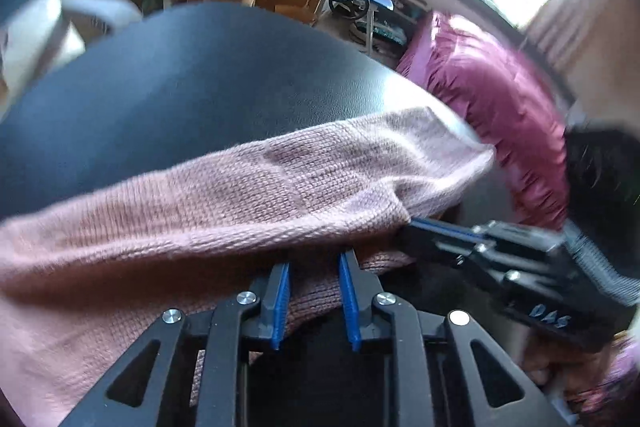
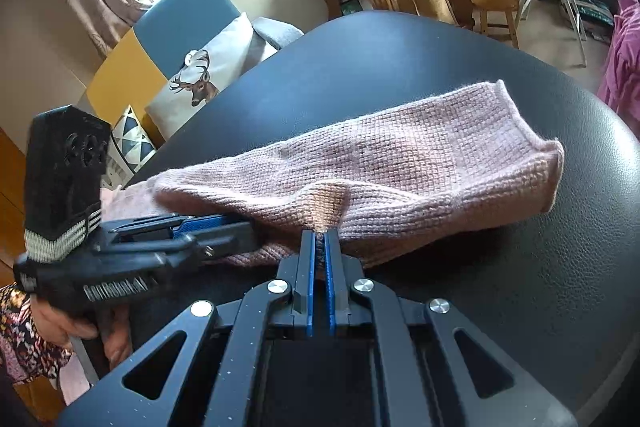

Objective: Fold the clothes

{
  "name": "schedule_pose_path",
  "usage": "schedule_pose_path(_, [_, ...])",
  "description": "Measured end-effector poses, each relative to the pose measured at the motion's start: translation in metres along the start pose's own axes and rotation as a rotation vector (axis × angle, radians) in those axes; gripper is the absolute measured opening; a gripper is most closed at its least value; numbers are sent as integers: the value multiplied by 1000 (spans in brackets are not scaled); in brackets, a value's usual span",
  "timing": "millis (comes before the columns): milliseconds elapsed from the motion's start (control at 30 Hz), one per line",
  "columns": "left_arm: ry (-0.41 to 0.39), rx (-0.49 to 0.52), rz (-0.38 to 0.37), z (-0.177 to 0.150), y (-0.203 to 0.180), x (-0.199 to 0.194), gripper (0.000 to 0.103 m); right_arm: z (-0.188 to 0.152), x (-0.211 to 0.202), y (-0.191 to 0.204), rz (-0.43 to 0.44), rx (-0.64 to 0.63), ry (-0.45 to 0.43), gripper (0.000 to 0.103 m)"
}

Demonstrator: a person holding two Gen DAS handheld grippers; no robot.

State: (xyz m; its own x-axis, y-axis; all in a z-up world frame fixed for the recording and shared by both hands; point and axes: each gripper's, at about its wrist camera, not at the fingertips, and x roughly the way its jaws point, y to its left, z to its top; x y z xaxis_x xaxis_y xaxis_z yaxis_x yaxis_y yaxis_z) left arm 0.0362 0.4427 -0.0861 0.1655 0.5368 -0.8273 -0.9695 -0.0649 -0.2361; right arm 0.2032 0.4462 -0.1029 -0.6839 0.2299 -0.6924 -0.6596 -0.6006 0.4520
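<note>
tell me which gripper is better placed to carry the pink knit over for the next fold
Right. The right gripper is shut on a pinch of the pink knit, while the left gripper stands open, its pads not pressing on the cloth.

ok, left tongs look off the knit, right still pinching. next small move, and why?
Probably open the right tongs and release the fold. They are shut on a pinch of the pink knit sweater, which already lies doubled on the black table. The left tongs stand open, pads apart, with knit between them but not clamped, so only the right side seems left to let go.
</note>
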Motion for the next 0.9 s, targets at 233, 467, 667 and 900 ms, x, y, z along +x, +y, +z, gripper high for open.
schedule_pose_path(233, [-48,18,23,-9,-2,-10,4,-1,-4,4,-15,-3,-1,7])
schedule_pose_path(467, [-64,-47,2,-19,6,-8,3,35,-40,26,-36,-81,-117,11])
schedule_pose_path(667, [-82,-61,-14,-26,10,-8,3,68,38,33,-230,-192,202,25])
schedule_pose_path(900, [-87,-63,-21,-30,11,-6,3,75,66,27,-279,-209,213,3])
